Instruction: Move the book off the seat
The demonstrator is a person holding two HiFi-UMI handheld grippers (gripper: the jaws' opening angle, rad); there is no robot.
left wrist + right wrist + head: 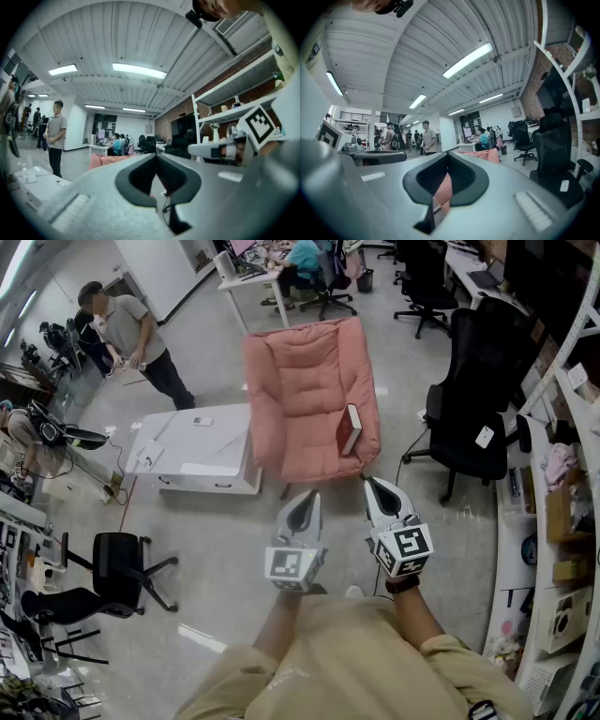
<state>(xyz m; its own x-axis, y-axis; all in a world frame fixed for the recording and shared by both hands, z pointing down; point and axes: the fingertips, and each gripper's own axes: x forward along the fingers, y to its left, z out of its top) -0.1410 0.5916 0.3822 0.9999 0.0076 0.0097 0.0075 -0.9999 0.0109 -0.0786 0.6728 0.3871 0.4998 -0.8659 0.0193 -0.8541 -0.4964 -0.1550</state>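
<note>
Book (349,428): on edge at right side of pink armchair (305,381) seat, frame centre; not yet moved, whole task left. Left tongs (307,500), right tongs (374,486): closed, empty, lower centre, apart from armchair; approach and grasp pending. White table (192,460) just left of armchair.

Book (349,428): closed, dark red cover, white page edge facing the head camera. It stands on edge, tilted, leaning on the inner face of the armrest, touching both armrest and cushion. Seat (309,395): pink padded armchair with a tufted back and cushion and thick rolled arms, upright, at 12 o'clock from frame centre in the head view. The book is at about 4 o'clock from the cushion's centre, near the front edge on the 3 o'clock side. Spine orientation can't be made out.
</note>
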